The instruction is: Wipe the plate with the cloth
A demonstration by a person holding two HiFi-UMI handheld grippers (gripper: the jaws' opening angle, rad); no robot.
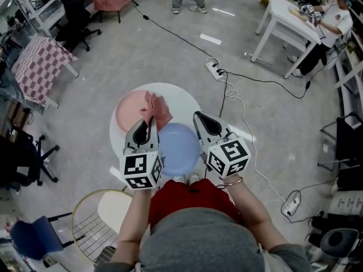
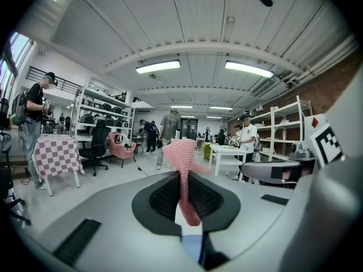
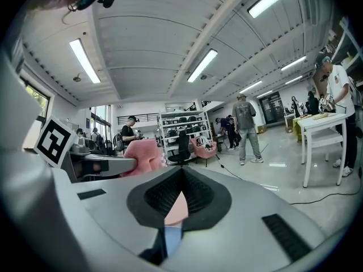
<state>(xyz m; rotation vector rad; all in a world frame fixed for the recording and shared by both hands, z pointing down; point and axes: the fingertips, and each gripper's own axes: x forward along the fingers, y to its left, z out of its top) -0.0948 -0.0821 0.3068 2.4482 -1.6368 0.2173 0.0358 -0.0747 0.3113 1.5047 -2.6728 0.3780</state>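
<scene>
In the head view a pink cloth (image 1: 158, 109) hangs bunched from my left gripper (image 1: 151, 121), over the edge of a pink plate (image 1: 128, 111) on the round white table (image 1: 185, 98). A light blue plate (image 1: 179, 151) lies nearer me, between the two grippers. The left gripper view shows the left gripper (image 2: 184, 177) shut on the cloth (image 2: 184, 152), which stands up out of the jaws. My right gripper (image 1: 199, 118) hovers over the table's right side, just past the blue plate. In the right gripper view the right gripper (image 3: 182, 175) is shut with nothing in it.
A wire-frame chair (image 1: 93, 220) stands at my lower left and a black office chair (image 1: 25, 157) further left. A power strip (image 1: 215, 68) with cables lies on the floor behind the table. A checkered table (image 1: 38, 60) and a white table (image 1: 287, 18) stand further off.
</scene>
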